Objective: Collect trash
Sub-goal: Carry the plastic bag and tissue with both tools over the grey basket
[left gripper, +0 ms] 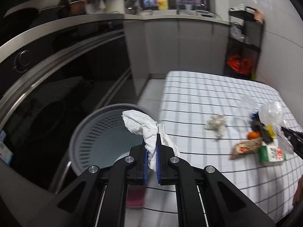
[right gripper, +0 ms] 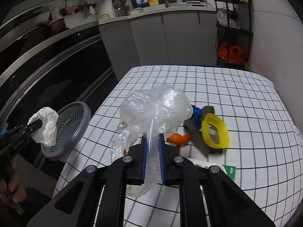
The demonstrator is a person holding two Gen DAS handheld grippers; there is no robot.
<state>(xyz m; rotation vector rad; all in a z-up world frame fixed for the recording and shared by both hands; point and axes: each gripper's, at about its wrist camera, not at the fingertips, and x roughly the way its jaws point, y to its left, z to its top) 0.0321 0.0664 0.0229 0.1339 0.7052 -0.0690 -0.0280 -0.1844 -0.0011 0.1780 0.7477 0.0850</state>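
Above the grey perforated bin (left gripper: 106, 138): left tool (left gripper: 151, 141) clamps a crumpled white tissue (left gripper: 141, 124).
Right tool (right gripper: 153, 138), over the tabletop (right gripper: 236, 98) beside the bin, grips a clear plastic bag (right gripper: 155, 107).

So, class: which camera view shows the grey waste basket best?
The left wrist view. It looks down into the grey waste basket, showing its perforated wall and floor beyond the white tissue. The right wrist view shows the basket only small and tilted at the left edge, partly behind the tissue.

No lettering on any carton or label can be read.
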